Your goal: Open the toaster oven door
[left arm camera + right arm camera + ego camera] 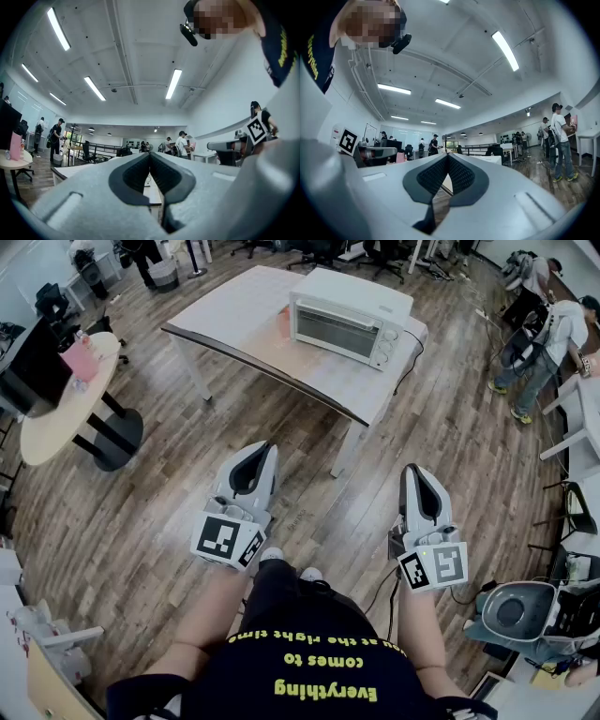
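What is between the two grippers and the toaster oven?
Mostly bare wooden floor, then the near edge of the white table under the toaster oven. The head view shows it; the left gripper and right gripper touch nothing.

Toaster oven (pixel 349 320): dial markings were too small to read, and the interior behind the glass was indistinct. Round table (pixel 56 418) was cut off by the left edge. The hands were hidden under left gripper (pixel 268 450) and right gripper (pixel 410 472). White table (pixel 68 169) was mostly blocked by the jaws in the left gripper view.
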`<state>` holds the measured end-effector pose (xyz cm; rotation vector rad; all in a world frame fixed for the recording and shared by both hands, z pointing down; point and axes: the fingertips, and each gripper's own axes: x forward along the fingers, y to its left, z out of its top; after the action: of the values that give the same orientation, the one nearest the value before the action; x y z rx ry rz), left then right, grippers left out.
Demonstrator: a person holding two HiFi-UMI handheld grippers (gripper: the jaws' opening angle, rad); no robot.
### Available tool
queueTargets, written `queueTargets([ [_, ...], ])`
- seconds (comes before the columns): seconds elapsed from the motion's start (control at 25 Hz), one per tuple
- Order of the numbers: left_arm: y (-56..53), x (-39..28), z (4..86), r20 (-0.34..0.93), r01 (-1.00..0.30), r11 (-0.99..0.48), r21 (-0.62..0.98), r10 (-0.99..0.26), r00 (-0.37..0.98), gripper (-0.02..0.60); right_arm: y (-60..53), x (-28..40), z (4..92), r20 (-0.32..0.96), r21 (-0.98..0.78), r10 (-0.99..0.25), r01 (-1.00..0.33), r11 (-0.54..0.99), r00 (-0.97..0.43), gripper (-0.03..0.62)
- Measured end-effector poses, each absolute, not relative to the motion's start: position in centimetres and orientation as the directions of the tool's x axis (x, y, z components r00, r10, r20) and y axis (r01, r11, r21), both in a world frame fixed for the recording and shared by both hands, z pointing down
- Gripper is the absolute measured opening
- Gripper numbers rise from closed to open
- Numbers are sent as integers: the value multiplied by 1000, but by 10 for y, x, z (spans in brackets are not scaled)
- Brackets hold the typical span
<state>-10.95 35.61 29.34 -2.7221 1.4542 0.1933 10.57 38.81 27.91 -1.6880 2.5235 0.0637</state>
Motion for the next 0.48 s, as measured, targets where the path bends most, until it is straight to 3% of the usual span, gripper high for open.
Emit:
queueTargets([
  [0.48,366,-85,288,-131,-818,-575,-5,-811,570,3,400,120,279,-133,-57,-919,-923,381,-371,11],
])
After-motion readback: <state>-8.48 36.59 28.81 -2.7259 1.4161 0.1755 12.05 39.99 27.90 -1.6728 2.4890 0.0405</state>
